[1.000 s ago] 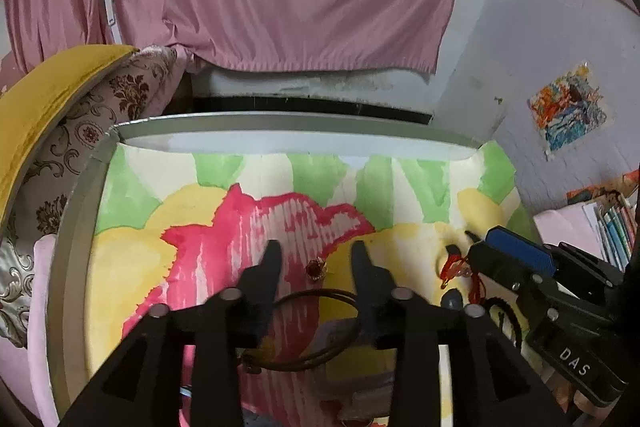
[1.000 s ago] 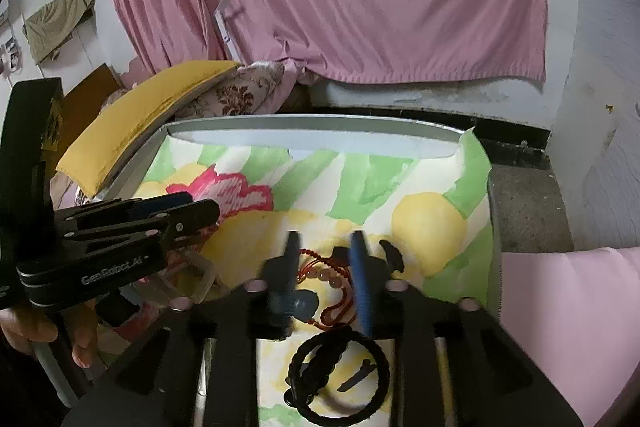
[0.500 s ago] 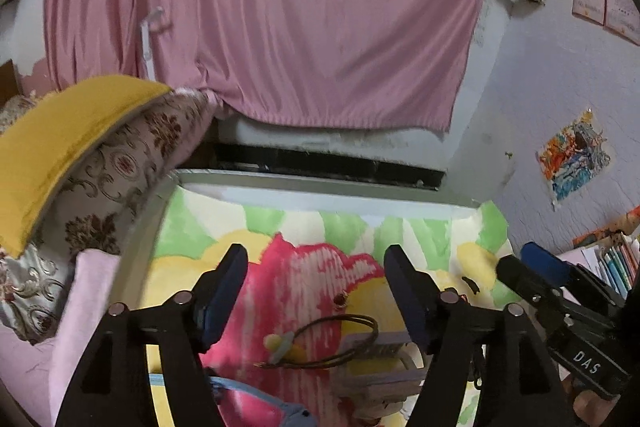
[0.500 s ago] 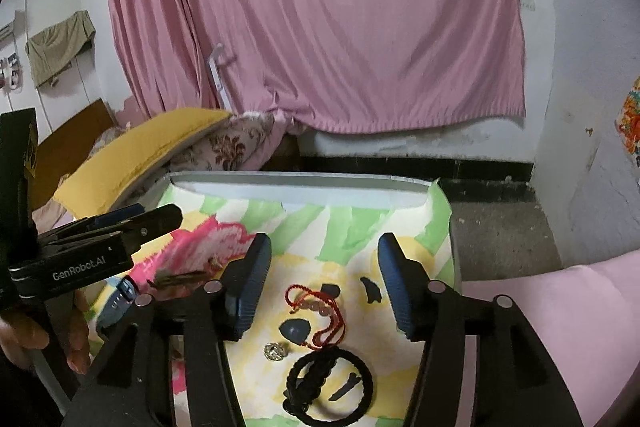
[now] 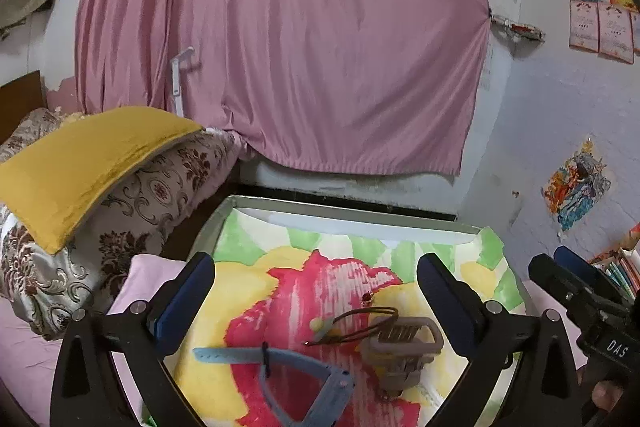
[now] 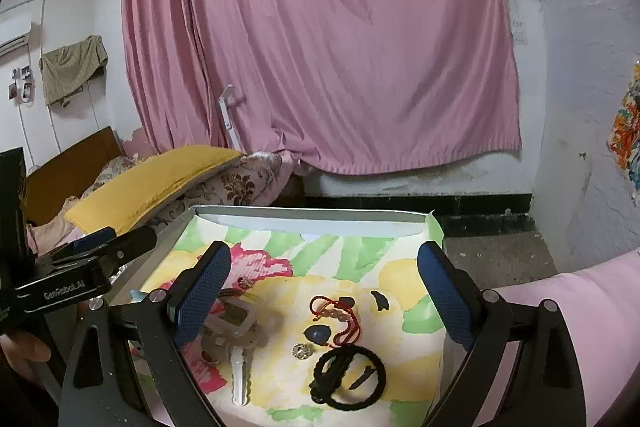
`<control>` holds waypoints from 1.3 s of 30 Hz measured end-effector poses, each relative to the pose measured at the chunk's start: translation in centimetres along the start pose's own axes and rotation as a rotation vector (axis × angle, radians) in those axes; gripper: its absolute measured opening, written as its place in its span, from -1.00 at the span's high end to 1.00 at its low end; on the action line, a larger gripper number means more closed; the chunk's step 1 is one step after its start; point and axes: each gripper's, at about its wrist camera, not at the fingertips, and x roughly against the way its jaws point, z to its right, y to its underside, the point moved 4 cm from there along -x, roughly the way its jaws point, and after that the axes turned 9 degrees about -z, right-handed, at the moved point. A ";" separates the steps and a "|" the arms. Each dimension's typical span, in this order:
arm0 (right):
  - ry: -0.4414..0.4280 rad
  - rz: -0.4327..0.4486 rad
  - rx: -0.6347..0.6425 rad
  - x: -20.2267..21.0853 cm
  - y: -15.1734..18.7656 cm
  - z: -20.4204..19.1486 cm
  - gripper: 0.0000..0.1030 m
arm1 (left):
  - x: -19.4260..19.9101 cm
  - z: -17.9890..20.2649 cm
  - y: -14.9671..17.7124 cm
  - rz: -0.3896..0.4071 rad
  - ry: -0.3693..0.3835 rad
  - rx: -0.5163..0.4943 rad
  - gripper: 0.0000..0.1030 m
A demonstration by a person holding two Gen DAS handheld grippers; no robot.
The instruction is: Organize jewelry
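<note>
Jewelry lies on a flower-painted table. In the left wrist view a brown cord necklace with a red bead lies by a beige hair clip, with a blue strap nearer. In the right wrist view lie a red cord bracelet, a black braided ring, a dark stone, a silver charm and a white clip. My left gripper and right gripper are both open, empty and raised above the table.
A pink curtain hangs behind the table. A yellow cushion on patterned bedding lies left. Books stand at the right. A pink cover lies at the right of the table.
Both grippers have opened wide and pulled up and back from the table. The necklace and the red bracelet stay lying on the table.
</note>
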 end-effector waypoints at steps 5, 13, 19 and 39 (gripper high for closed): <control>-0.006 0.041 0.006 1.8 0.7 -0.4 -0.80 | 2.0 -0.6 1.0 0.039 0.011 0.000 -0.98; -0.004 0.085 0.025 5.1 2.5 -1.4 -0.94 | 5.2 -1.3 3.1 0.073 0.022 -0.007 -0.98; -0.005 0.108 0.045 8.1 4.3 -2.6 -0.96 | 7.7 -1.5 5.1 0.100 0.021 -0.019 -0.98; 0.022 0.145 0.049 14.5 11.2 -4.6 -0.97 | 14.7 -3.6 12.4 0.185 -0.004 -0.033 -0.99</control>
